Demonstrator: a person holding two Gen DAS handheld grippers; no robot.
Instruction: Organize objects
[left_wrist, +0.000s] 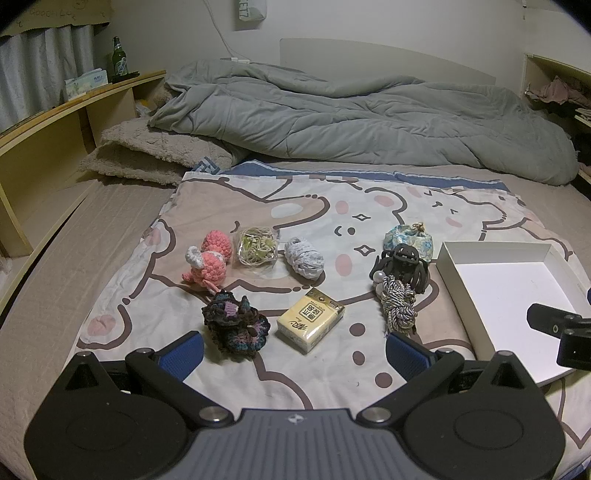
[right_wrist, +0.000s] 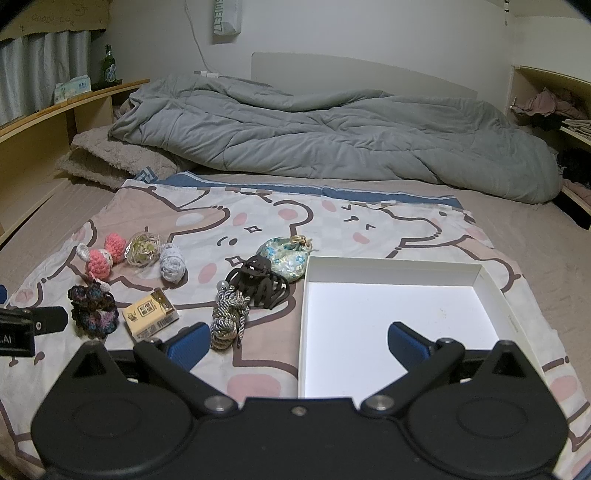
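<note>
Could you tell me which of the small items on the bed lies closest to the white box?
The floral drawstring pouch: it sits against the far left corner of the white box, while the black hair claw and the others lie further left.

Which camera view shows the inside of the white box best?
The right wrist view: the white box lies nearly whole before the open right tool, its bare floor plain. The left wrist view shows the box only at its right edge, partly hidden by the other tool.
</note>
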